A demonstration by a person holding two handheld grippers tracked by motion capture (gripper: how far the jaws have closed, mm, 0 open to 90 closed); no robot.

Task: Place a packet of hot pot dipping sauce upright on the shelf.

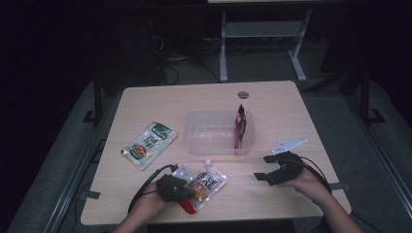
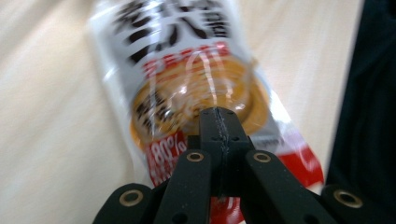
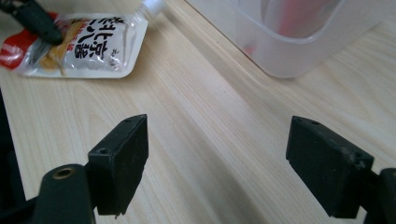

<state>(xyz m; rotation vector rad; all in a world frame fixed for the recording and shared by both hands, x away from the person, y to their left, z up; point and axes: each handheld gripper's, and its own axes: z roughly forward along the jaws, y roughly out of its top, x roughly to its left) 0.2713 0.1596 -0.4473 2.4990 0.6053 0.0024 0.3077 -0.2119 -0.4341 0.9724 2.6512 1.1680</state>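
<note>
High view: the white sauce pouch (image 1: 208, 183) lies flat near the table's (image 1: 272, 104) front edge, its long axis running diagonally, capped spout toward the clear plastic tub (image 1: 194, 133) and red bottom edge toward the person. The left gripper (image 1: 190, 192) is on that red end, jaws pressed together on the pouch film, as the left gripper view confirms with the closed tips over the printed noodle picture (image 2: 196, 93). So the left hand (image 1: 167, 188) is the nearer one, forearm entering low from the bottom edge. The tub lies just beyond the spout. The right gripper (image 1: 266, 167) rests well apart to the right, jaws wide and empty, pointing left.
</note>
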